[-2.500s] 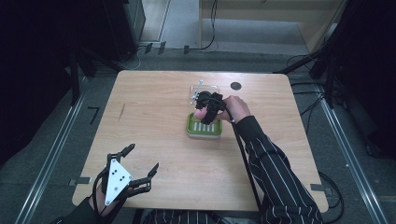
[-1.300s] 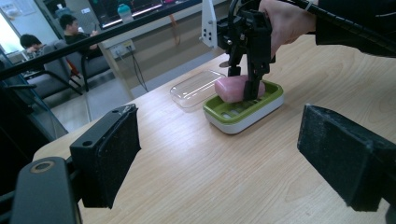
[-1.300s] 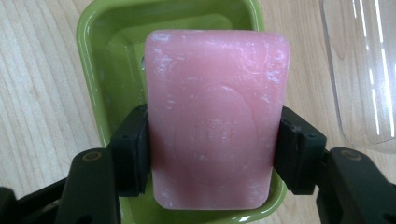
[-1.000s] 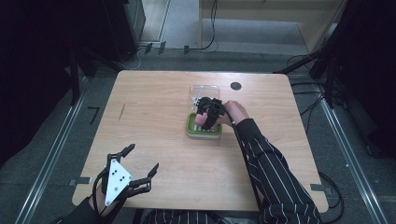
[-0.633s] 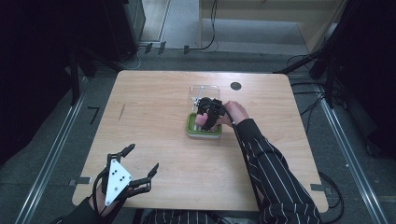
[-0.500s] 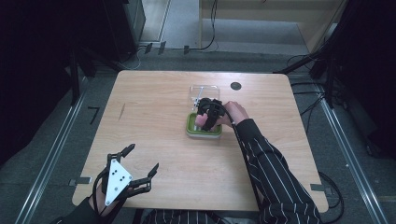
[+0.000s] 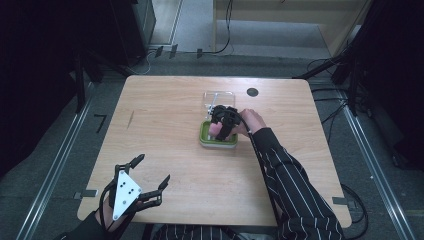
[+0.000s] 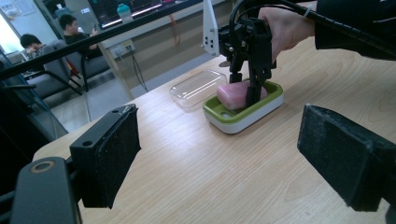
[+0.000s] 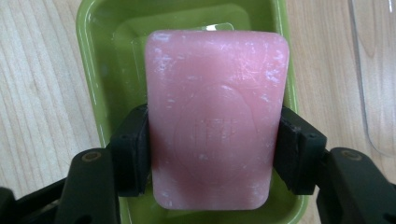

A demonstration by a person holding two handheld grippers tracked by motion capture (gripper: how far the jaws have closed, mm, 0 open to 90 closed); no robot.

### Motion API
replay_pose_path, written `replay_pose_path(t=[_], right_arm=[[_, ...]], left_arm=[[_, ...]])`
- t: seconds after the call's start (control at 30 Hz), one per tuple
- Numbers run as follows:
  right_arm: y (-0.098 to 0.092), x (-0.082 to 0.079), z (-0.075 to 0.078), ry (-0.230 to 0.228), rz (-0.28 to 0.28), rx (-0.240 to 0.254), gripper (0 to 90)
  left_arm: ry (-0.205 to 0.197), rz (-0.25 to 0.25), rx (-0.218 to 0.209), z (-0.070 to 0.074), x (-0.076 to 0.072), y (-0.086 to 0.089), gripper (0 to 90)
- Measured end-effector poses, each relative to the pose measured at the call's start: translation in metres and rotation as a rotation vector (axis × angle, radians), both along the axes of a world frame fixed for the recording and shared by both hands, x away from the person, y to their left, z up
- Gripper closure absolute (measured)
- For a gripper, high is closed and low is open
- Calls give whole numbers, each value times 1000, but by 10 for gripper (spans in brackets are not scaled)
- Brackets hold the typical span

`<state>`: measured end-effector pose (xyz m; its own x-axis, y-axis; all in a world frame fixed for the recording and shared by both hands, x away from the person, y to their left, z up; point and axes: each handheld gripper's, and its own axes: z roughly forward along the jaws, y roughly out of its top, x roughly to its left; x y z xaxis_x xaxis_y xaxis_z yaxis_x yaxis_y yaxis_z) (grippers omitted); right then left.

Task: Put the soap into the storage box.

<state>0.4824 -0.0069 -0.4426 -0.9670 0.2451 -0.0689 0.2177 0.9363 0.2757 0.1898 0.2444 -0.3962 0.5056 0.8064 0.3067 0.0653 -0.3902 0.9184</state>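
A pink bar of soap (image 9: pixel 215 116) sits in a green soap dish (image 9: pixel 102 46) with a white base, near the middle of the table (image 7: pixel 175 115). My right gripper (image 7: pixel 223 125) points down into the dish and is shut on the soap's long sides, both pads (image 9: pixel 135 149) pressing it. In the left gripper view the soap (image 8: pixel 233 94) lies low in the dish (image 8: pixel 243 116) under the right gripper (image 8: pixel 245 88). My left gripper (image 7: pixel 153 167) hovers over the table's front left corner, open with nothing between its pads (image 8: pixel 114 154).
A clear plastic lid (image 7: pixel 218 98) lies on the table just behind the dish, also visible as the lid (image 8: pixel 196 87) in the left gripper view. A small black disc (image 7: pixel 252 92) sits at the back right. Two people sit far off beyond the table (image 8: pixel 70 28).
Since the earliest frame my right gripper has shifted slightly toward me and down with the soap into the dish. Over the last second nothing has moved. The left gripper stays put.
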Motion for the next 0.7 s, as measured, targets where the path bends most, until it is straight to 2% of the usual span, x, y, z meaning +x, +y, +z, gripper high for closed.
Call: replay_pose_path(t=[0.57,0.7], right_arm=[[0,-1,-1,3,5,-3,379],[0,-1,3,-9,6,8,377]], left_arm=[[0,1,-1,0,0,0,132],[1,1,0,0,0,0,132]])
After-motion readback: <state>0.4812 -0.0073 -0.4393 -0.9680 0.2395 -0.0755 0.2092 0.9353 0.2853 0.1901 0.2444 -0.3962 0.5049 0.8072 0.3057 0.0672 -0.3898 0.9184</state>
